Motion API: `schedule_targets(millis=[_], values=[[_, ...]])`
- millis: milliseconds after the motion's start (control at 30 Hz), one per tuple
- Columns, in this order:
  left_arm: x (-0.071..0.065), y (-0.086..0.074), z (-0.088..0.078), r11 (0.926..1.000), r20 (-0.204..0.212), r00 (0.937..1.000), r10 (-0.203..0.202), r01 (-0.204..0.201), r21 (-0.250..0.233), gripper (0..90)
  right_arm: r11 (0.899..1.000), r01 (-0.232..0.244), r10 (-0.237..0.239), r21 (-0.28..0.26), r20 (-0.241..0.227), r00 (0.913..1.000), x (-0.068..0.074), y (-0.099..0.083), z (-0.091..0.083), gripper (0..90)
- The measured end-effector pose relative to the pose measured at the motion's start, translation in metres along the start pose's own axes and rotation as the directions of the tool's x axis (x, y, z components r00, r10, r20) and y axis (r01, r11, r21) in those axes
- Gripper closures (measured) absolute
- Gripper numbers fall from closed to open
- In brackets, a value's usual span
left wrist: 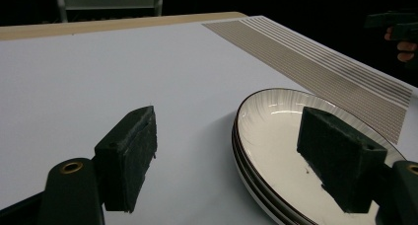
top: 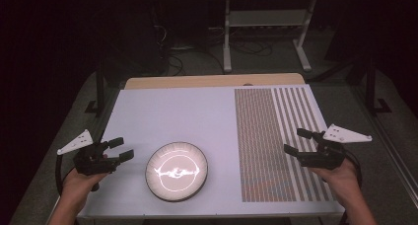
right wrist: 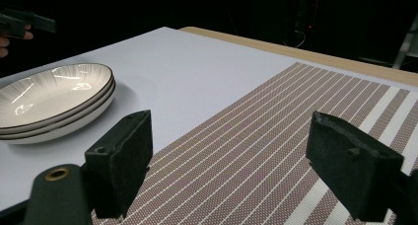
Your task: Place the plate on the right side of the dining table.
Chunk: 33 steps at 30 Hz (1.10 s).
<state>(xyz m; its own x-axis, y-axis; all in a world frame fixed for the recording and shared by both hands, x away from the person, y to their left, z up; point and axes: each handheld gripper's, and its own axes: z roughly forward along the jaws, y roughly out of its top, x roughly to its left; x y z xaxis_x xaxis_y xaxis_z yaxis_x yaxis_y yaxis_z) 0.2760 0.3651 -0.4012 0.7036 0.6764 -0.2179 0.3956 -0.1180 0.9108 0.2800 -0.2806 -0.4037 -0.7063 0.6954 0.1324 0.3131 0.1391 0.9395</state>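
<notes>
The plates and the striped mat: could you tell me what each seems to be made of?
The plates look like glazed ceramic, probably porcelain: white, glossy with sharp glare, fine dark rim line. The striped mat looks like woven vinyl or fabric: matte, with a fine dotted weave in brown and white bands.

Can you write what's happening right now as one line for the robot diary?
left gripper: open, beside plate stack | right gripper: open, over striped mat | nothing held

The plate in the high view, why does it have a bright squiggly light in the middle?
In the high view, glare from a light above bounces off the glossy white dark-rimmed plates and washes out their middle. In the left gripper view the plates' inside shines like a mirror. In the right gripper view only small bright streaks show on the stack, and the room behind is dark.
</notes>
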Motion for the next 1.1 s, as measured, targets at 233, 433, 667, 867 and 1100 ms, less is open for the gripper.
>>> schedule_targets(millis=[233,433,667,867,1100], values=[[-0.0005,0.0006,-0.0006,0.9999,-0.005,1.0000,0.005,-0.005,-0.010,22.5,1.000,-0.003,0.003,0.002,0.000,1.0000,-0.0003,-0.0002,0.0001,17.5],[-0.0005,0.0008,-0.0010,0.9999,-0.007,1.0000,-0.001,0.000,-0.014,22.8,1.000,-0.006,0.006,0.006,0.001,1.0000,-0.0005,-0.0004,0.0004,17.6],[-0.0005,0.0014,-0.0022,0.9999,-0.013,0.9999,0.004,-0.004,-0.013,23.8,1.000,-0.006,0.006,0.014,-0.002,1.0000,-0.0005,-0.0008,0.0016,18.0],[-0.0002,0.0026,-0.0040,0.9997,-0.021,0.9998,-0.005,0.004,-0.024,24.9,1.000,-0.018,0.018,0.008,-0.018,0.9997,-0.0019,-0.0025,0.0043,18.5],[-0.0007,0.0055,-0.0045,0.9997,-0.047,0.9986,-0.024,0.025,0.005,25.6,0.999,-0.013,0.014,0.036,-0.019,0.9997,0.0004,-0.0012,0.0075,19.1]])
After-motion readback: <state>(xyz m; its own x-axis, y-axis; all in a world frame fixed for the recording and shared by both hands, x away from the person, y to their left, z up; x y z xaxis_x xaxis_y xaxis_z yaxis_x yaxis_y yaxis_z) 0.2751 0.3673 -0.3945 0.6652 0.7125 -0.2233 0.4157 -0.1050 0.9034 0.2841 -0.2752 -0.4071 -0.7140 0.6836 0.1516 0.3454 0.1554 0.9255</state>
